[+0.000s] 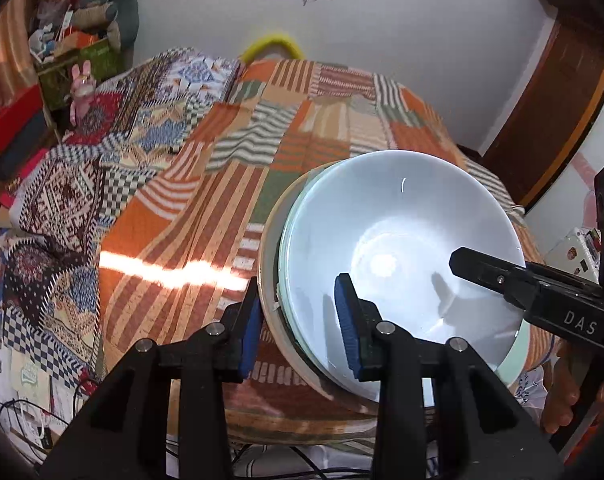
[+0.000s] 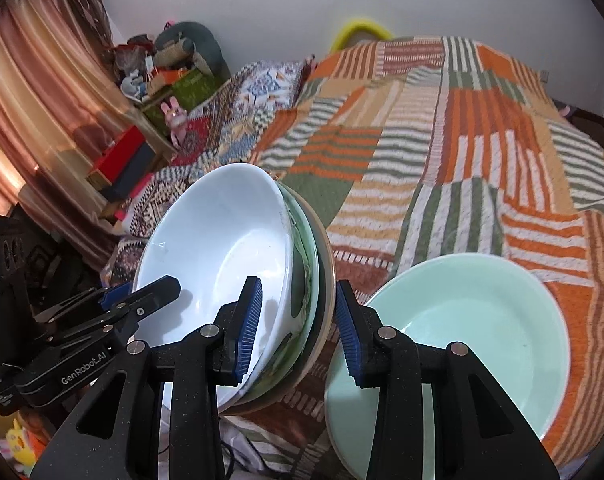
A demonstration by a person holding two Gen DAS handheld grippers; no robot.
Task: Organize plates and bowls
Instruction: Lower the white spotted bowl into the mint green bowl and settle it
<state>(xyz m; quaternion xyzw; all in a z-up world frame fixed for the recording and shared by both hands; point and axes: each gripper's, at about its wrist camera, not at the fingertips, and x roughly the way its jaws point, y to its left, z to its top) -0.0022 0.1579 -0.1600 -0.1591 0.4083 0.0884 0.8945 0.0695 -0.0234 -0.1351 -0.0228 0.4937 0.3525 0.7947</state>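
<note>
A white bowl [image 1: 402,248] [image 2: 221,248] sits nested in a green-patterned bowl [image 2: 302,312] on a beige plate [image 1: 267,280] [image 2: 326,276]. This stack hangs tilted above the striped bedspread [image 1: 205,208] [image 2: 462,140]. My left gripper [image 1: 299,332] is shut on the stack's left rim, one blue pad inside the white bowl and one outside the plate. My right gripper [image 2: 297,328] clamps the opposite rim the same way. Each gripper shows in the other's view, the right gripper [image 1: 482,272] and the left gripper [image 2: 141,304]. A mint-green bowl [image 2: 462,328] lies on the bedspread, right of the stack.
Boxes, toys and a cluttered shelf [image 2: 153,80] stand along the curtain [image 2: 29,100] at the left. Cables and papers [image 1: 29,392] lie on the floor beside the bed. A wooden door [image 1: 550,120] is at the right. A hand [image 1: 562,396] holds the right gripper.
</note>
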